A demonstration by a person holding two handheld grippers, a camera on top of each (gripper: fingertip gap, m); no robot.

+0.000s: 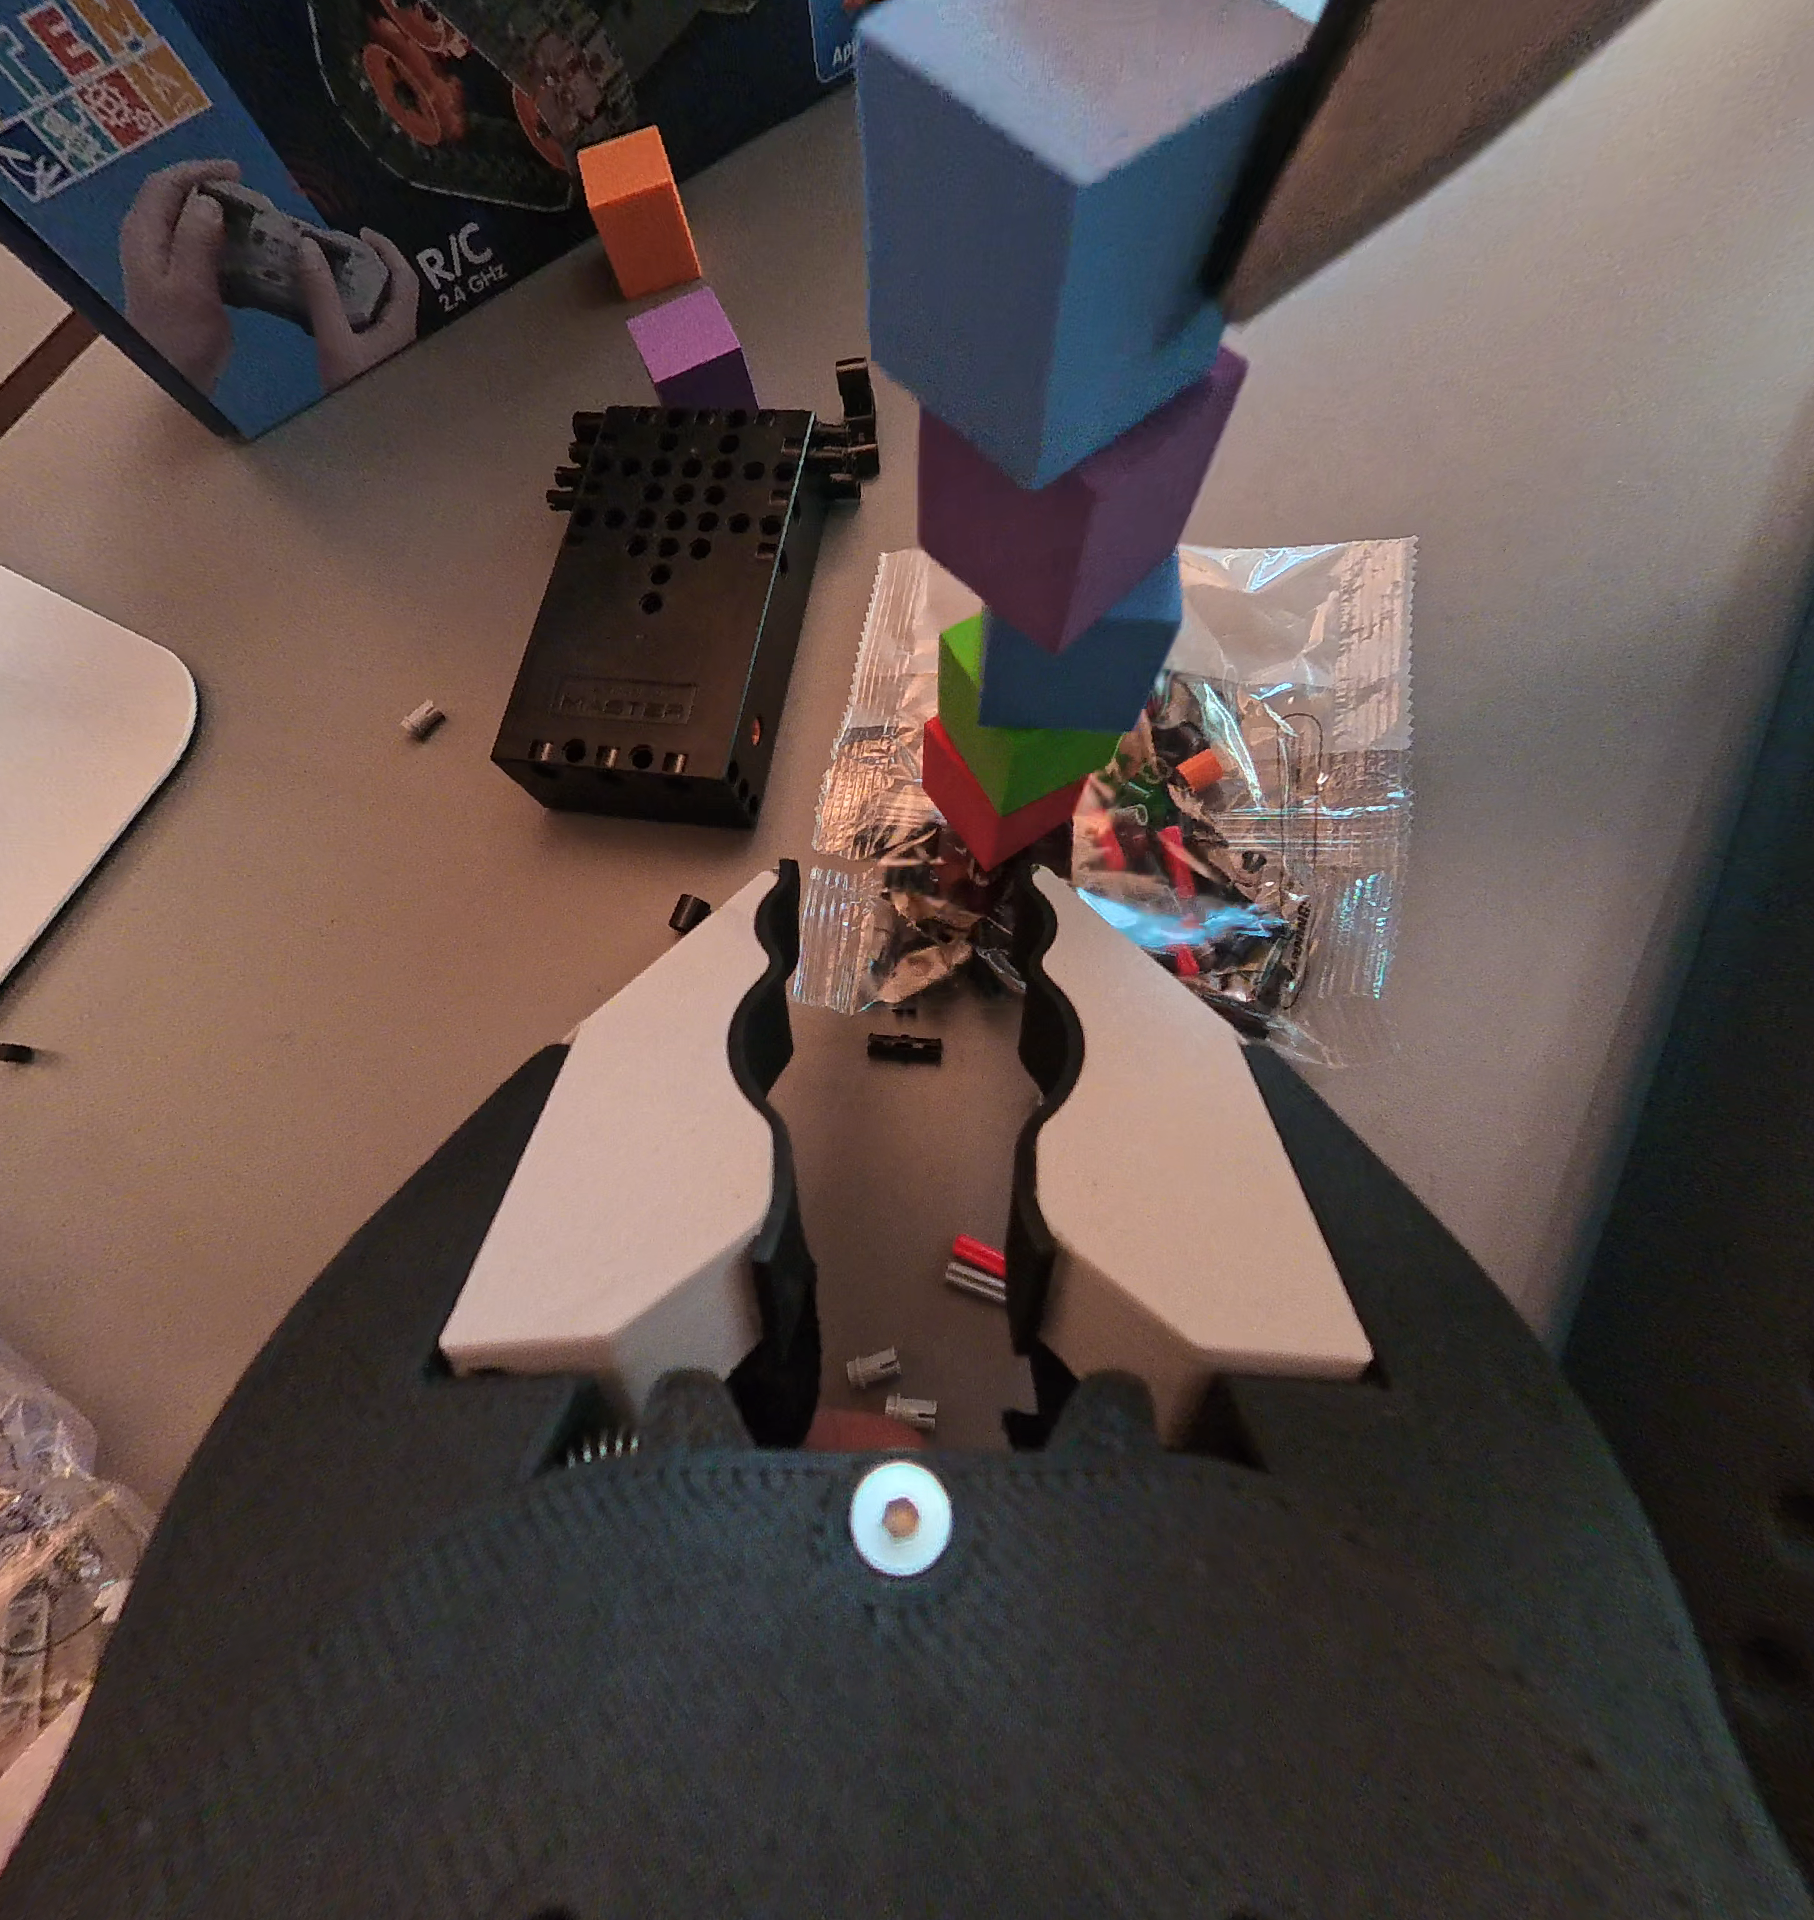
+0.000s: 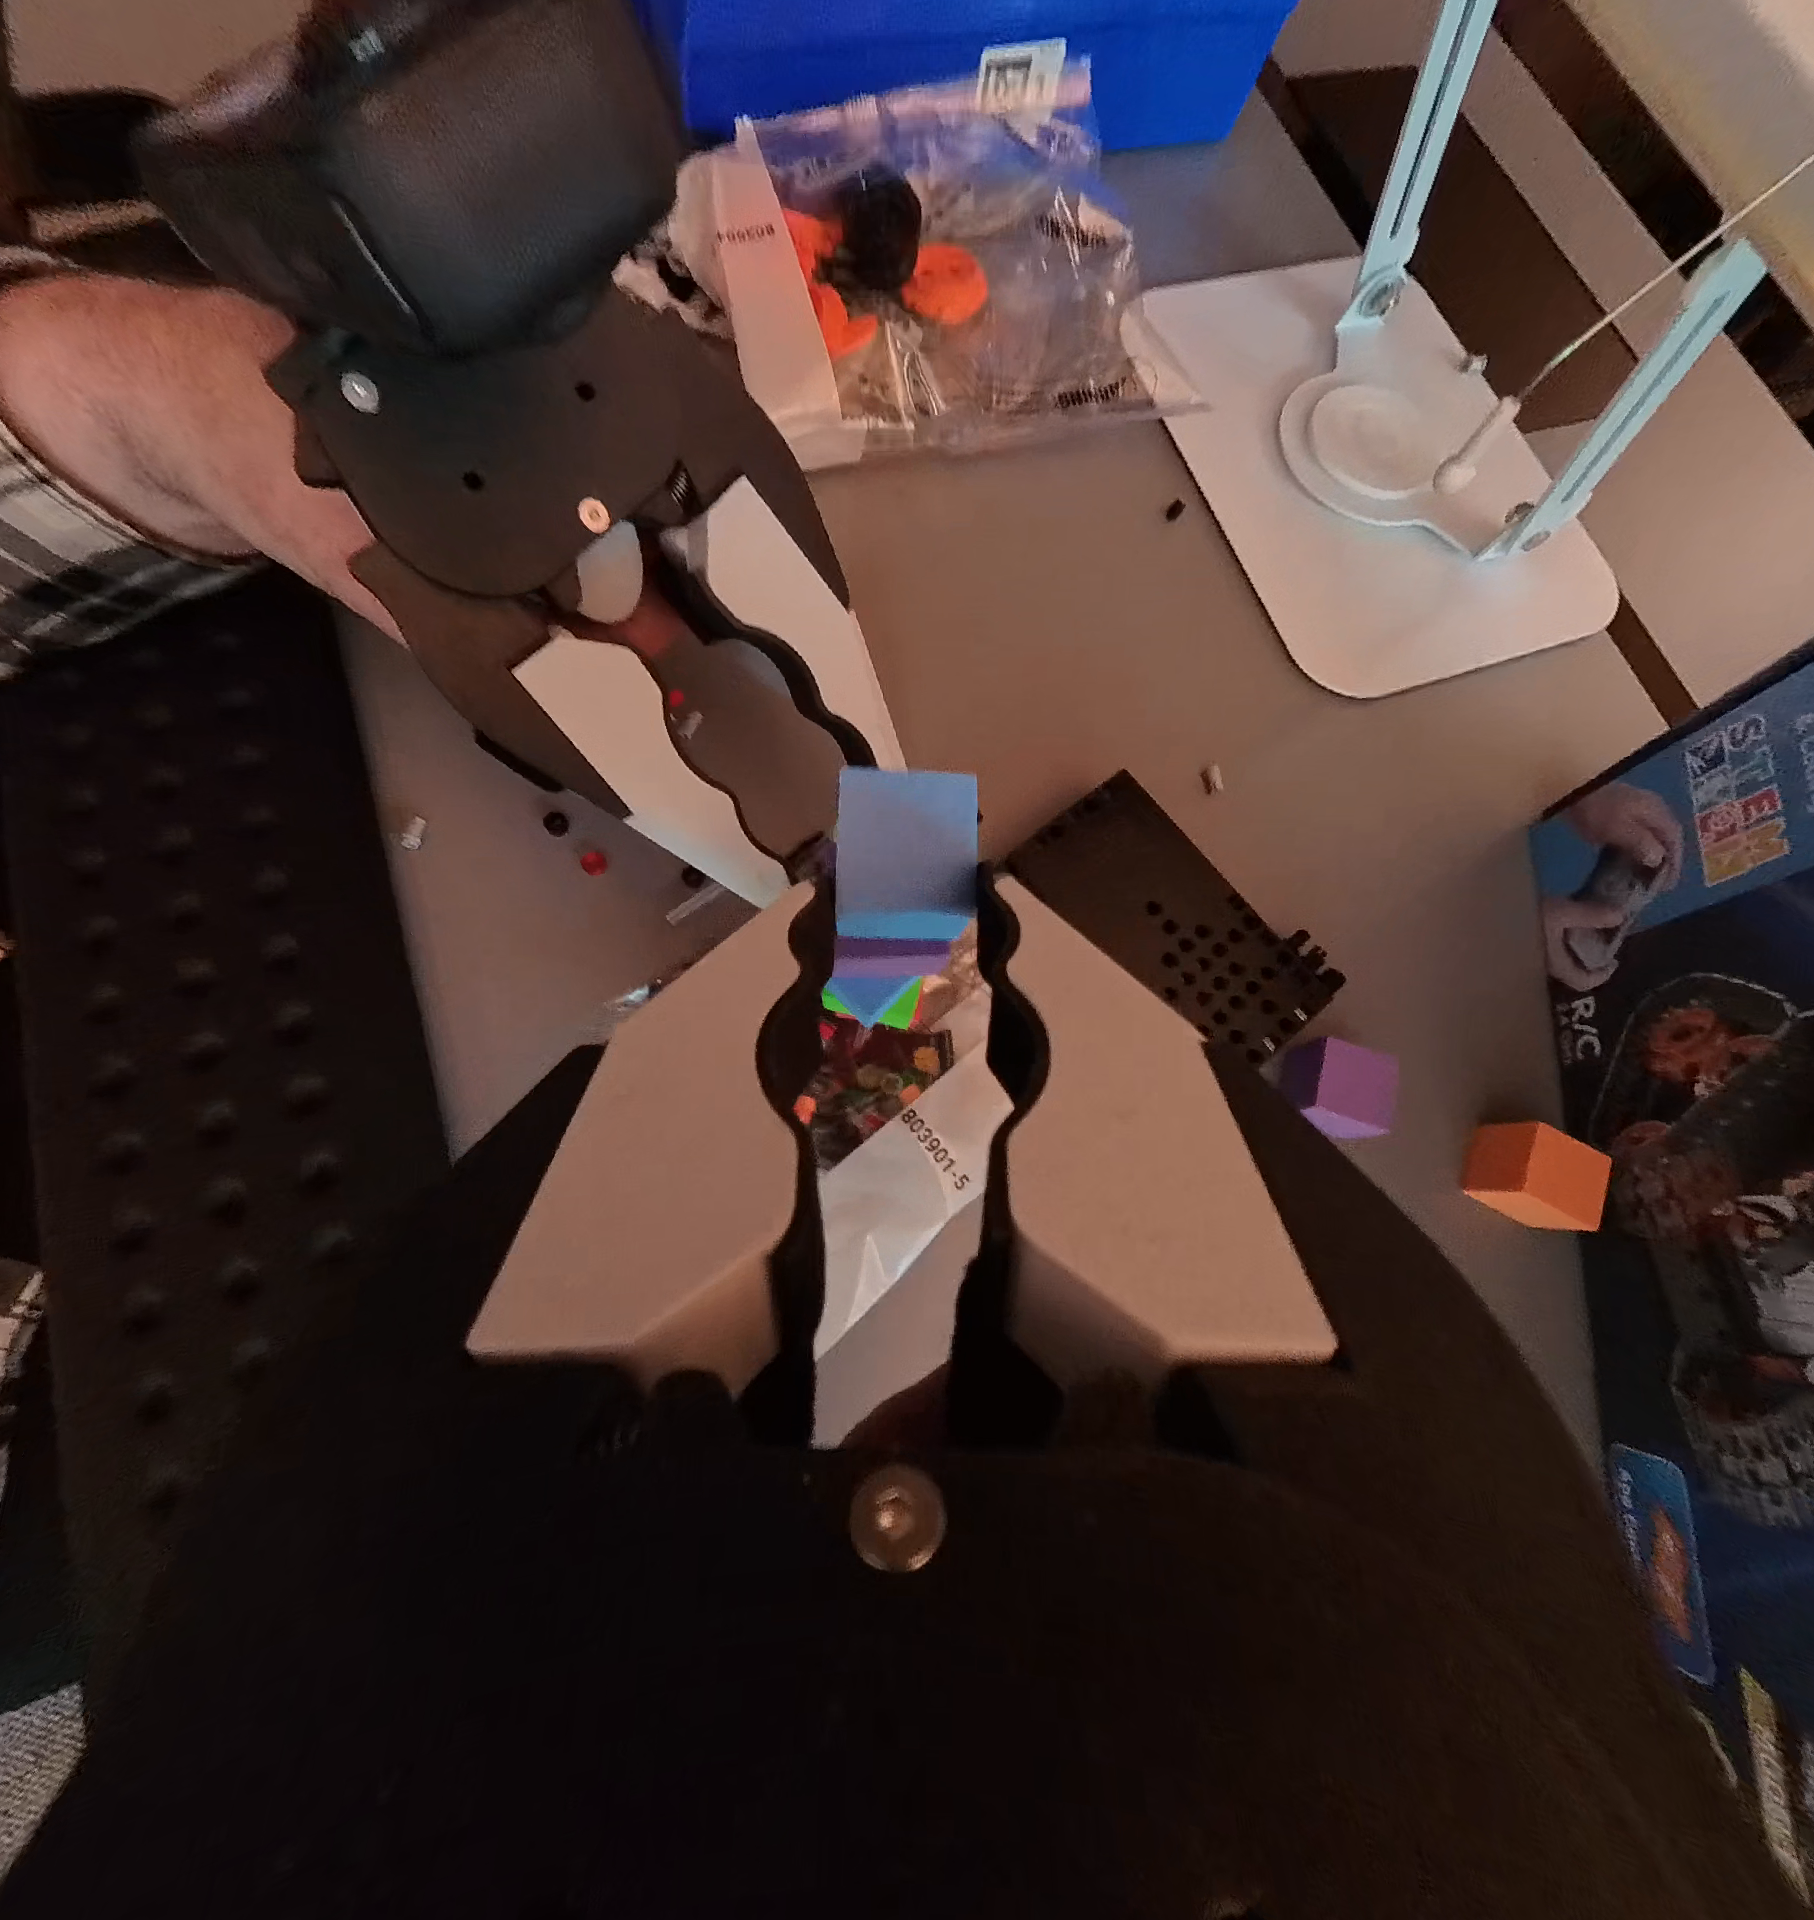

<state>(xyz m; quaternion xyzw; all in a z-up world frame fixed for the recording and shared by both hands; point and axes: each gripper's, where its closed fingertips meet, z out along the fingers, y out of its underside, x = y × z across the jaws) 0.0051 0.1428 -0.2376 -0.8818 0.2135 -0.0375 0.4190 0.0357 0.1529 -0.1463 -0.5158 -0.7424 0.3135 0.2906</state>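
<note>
Right wrist view: a light blue block (image 2: 905,847), matte and square-edged, is clamped between the right gripper (image 2: 903,883) tips atop a tower of purple, blue, green and red blocks (image 1: 1059,623). The tower is stood on a clear bag (image 1: 1287,769) filled with small coloured parts. The left gripper (image 1: 908,883) is held apart, empty, beside the tower's base.

Left tongs (image 1: 908,894) open, empty, near red block (image 1: 970,795) at stack base.

Grey tabletop (image 1: 259,1039), white lamp base (image 2: 1402,582), dim warm light
</note>
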